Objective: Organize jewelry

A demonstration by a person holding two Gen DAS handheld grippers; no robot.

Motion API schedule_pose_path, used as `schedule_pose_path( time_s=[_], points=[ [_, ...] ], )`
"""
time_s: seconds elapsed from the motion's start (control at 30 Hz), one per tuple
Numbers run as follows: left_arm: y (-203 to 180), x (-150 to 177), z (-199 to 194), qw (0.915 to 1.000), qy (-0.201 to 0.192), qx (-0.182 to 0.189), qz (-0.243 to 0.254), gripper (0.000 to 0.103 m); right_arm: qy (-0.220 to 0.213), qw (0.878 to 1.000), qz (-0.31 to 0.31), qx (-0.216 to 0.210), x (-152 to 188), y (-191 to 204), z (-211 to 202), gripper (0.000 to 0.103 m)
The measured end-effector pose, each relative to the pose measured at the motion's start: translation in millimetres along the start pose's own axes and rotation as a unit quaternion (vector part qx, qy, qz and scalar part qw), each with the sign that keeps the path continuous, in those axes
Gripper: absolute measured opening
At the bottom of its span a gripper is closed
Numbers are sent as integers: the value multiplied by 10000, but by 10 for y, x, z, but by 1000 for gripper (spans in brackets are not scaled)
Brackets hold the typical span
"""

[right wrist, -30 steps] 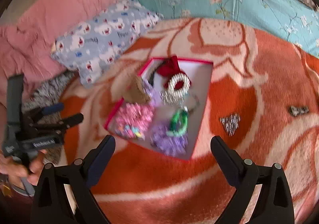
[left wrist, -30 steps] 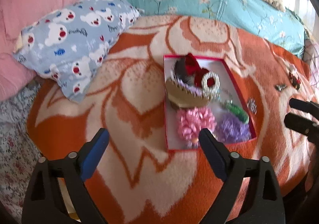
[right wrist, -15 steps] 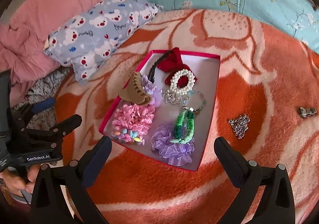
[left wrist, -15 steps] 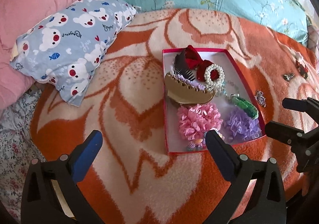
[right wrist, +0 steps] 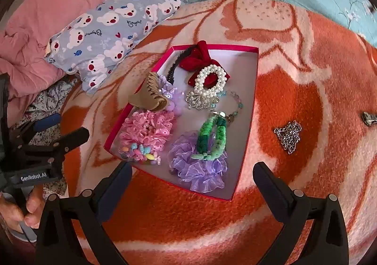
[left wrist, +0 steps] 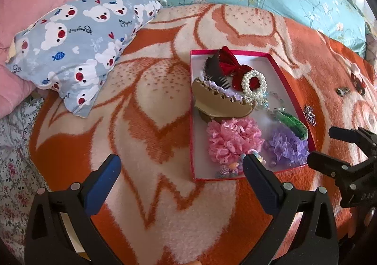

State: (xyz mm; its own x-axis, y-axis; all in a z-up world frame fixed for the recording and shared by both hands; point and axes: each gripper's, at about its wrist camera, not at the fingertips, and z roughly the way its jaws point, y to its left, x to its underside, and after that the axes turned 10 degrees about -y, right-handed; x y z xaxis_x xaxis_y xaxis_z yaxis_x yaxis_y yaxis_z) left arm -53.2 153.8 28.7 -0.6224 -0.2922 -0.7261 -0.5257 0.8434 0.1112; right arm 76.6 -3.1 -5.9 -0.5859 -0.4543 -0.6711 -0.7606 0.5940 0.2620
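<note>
I have both grippers hanging over the blanket (left wrist: 165,109), pointing down at the red box (right wrist: 253,109). My left gripper (left wrist: 181,168) has just been opening and now stands spread wide, nothing between its blue pads; its right finger (left wrist: 256,177) overlaps the near edge of the box in the left view. My right gripper (right wrist: 192,177) is spread wide too, empty, its fingers framing the near corner of the box.

Inside the box I see a red bow (right wrist: 200,55) at the far end, a black comb (right wrist: 175,64) beside it, and a pearl ring (right wrist: 211,81) lying on the bow. A tan claw clip (right wrist: 148,96) sits against the left wall. Nearer me lie a pink scrunchie (right wrist: 147,129), a purple scrunchie (right wrist: 200,166) with a green band (right wrist: 209,137) across it, and small coloured beads (right wrist: 139,155) in the near left corner.

Outside the box, on the blanket to its right, a silver chain (right wrist: 288,136) lies in a heap, well apart from my fingers. Further right a small metal clip (right wrist: 368,118) rests near the frame edge. A bear-print pillow (right wrist: 110,29) lies beyond the box on the left. A hand (right wrist: 16,208) grips the left gripper's handle.
</note>
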Motion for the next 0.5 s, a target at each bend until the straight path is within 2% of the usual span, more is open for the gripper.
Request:
schedule_pose_path(
  time_s=[0.5],
  points=[
    [-55,26,-55,10000,-4,84,30,103,-59,10000,-55,49,15,23,-64,103]
  ],
)
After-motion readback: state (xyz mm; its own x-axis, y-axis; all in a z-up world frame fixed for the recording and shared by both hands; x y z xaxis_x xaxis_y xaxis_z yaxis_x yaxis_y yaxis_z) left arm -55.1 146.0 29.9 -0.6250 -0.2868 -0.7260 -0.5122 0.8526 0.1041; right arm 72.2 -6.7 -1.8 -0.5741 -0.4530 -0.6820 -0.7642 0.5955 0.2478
